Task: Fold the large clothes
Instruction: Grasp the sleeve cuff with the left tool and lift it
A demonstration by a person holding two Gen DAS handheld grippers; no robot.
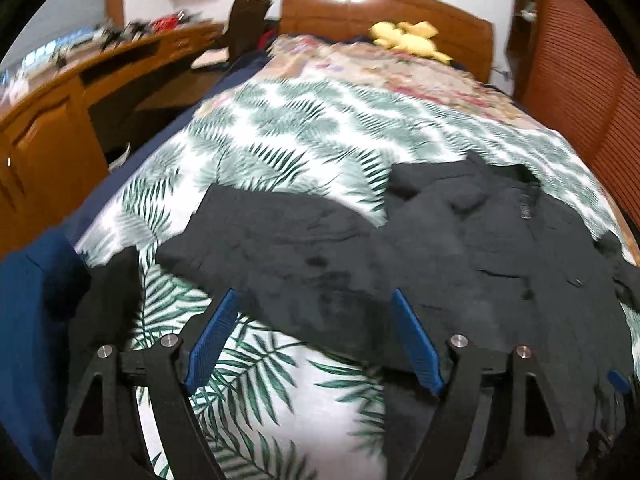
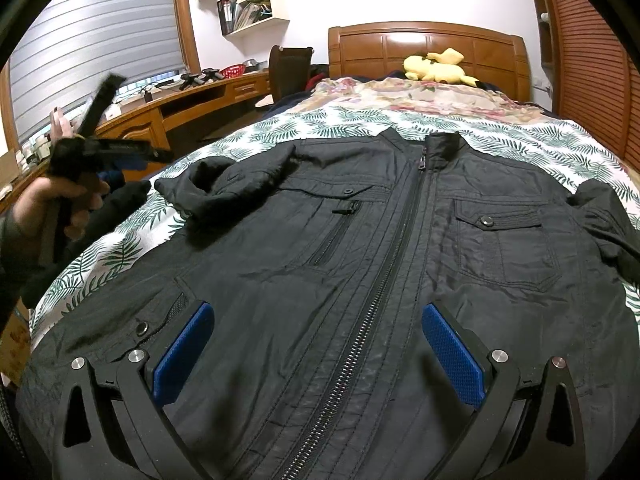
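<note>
— Where's the jacket (image 2: 360, 248) lying, from where you stand?

— Flat on the bed (image 2: 520, 132), front up, zip closed, collar toward the headboard (image 2: 428, 44) and hem toward the person. So its long axis runs straight away from the right tongs (image 2: 320, 344), which hang over the lower part of the zip with both blue pads wide apart and nothing pinched between them.

— And the left tongs (image 1: 316, 336)?

— Off to the jacket's left edge, also gaping, gripping nothing. The left sleeve (image 1: 280, 236) lies just ahead of them, slanting across the leaf-print bedcover (image 1: 304, 128); in the right camera its cuff end is flopped back onto the chest by the pocket. I'd say the left hand (image 2: 52, 204) is the nearer one for that sleeve, and the right for the other sleeve (image 2: 604, 220), which is bunched at the far right edge.

— How does the jacket look?

— Black, thin, slightly shiny shell fabric, creased, with two flapped chest pockets with snaps and a slanted zip pocket. Looks slippery to me; a fold may slide. No body fold shows yet.
</note>
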